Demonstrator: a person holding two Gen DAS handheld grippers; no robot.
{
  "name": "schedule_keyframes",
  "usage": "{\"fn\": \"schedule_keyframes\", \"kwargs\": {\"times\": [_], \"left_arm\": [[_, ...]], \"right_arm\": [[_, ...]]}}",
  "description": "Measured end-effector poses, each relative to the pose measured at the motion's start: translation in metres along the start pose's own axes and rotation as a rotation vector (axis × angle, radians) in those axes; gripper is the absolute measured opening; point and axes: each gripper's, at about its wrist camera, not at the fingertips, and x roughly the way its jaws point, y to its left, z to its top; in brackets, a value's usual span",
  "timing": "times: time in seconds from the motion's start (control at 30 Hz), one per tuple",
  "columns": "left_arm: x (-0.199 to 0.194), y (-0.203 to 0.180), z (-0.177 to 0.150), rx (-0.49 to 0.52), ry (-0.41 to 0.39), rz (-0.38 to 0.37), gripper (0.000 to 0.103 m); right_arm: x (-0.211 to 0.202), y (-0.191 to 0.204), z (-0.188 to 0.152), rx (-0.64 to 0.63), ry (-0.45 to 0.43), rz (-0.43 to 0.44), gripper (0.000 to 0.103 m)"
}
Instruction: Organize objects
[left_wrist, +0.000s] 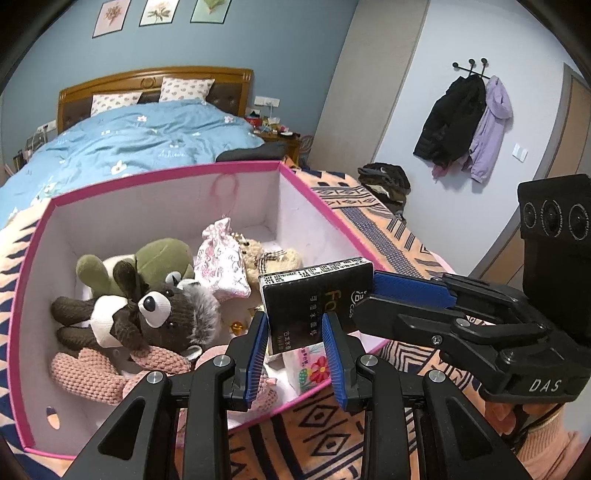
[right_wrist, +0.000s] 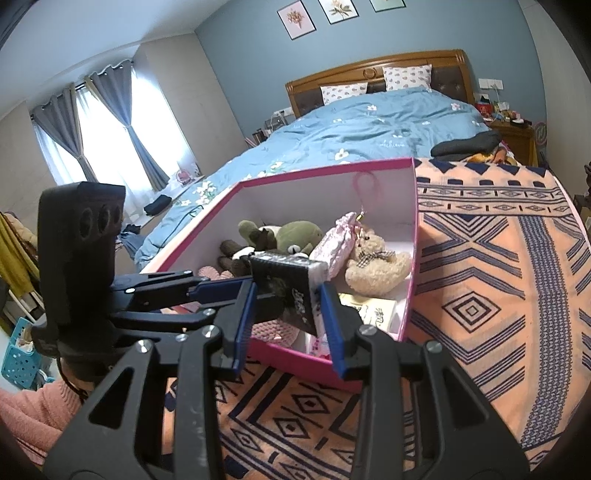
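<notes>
A black pack with a white printed edge (left_wrist: 317, 291) (right_wrist: 291, 280) hangs over the near right corner of an open pink box (left_wrist: 166, 177) (right_wrist: 325, 170). My left gripper (left_wrist: 293, 321) is shut on the pack's lower part, and in the right wrist view it (right_wrist: 247, 291) comes in from the left. My right gripper (right_wrist: 288, 295) clamps the same pack between its blue pads and reaches it from the right (left_wrist: 369, 295) in the left wrist view. Inside the box lie a brown plush (left_wrist: 155, 310), a green plush (left_wrist: 162, 258), a pink patterned pouch (left_wrist: 221, 258) and a beige bear (right_wrist: 373, 269).
The box stands on an orange and navy patterned blanket (right_wrist: 480, 295) at the foot of a bed with a blue quilt (right_wrist: 369, 129). A pink knitted toy (left_wrist: 92, 369) and a flowered white pack (left_wrist: 310, 369) lie at the box's near side. Coats (left_wrist: 465, 122) hang on the right wall.
</notes>
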Motion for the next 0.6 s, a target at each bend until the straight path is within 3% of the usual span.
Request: {"fn": "schedule_keyframes", "kwargs": {"times": [0.3, 0.57, 0.6], "left_arm": [[0.015, 0.009, -0.004, -0.036, 0.033, 0.003, 0.033], [-0.007, 0.007, -0.014, -0.016, -0.047, 0.083, 0.064], [-0.011, 0.007, -0.017, -0.016, -0.060, 0.092, 0.072]], "right_arm": [[0.017, -0.006, -0.003, 0.013, 0.046, -0.046, 0.041], [0.012, 0.005, -0.004, -0.026, 0.020, -0.069, 0.045], [0.010, 0.007, -0.005, -0.032, 0.013, -0.072, 0.047]]}}
